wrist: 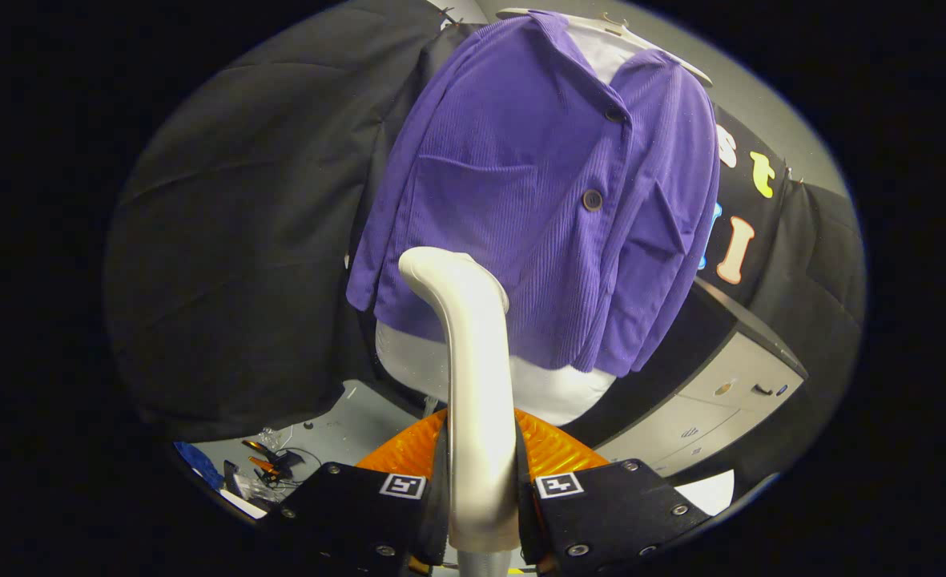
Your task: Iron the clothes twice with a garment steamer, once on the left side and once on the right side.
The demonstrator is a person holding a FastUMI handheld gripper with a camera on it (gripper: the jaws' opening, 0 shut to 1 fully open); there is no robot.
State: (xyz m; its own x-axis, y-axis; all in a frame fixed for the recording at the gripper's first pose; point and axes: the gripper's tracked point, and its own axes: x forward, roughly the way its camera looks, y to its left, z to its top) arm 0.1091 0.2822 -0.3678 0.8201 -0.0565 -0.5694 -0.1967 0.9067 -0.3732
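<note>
Hanging at the far left, a dark cloth (240,240) covers the booth wall in loose folds. Below it, on a pale floor or tabletop, lies a small clutter of tools (268,469) with orange handles and a blue scrap, too small and blurred to name.

Moving to the middle, the gripper (481,497) holds the steamer (477,385) by its pale handle: both fingers press against the handle's sides, so the grip is closed on it. The handle rises between the fingers and bends over at the top toward the clothes; its head faces away, so its face is hidden. The handle's lower end is cut off below the fingers. Behind the fingers sits a ribbed orange piece (553,449), mostly covered by them.

Beyond the steamer hangs the purple jacket (537,192), corduroy, buttoned, with two dark buttons and chest pockets. It sits on a white form (553,393) whose lower part shows under the hem, and a pale hanger (625,32) pokes out at the shoulders. The steamer's top overlaps the jacket's lower left front; whether it touches the fabric I cannot tell.

To the right stands a pale cabinet (729,393) with drawers under a dark top, partly hidden by the jacket.
</note>
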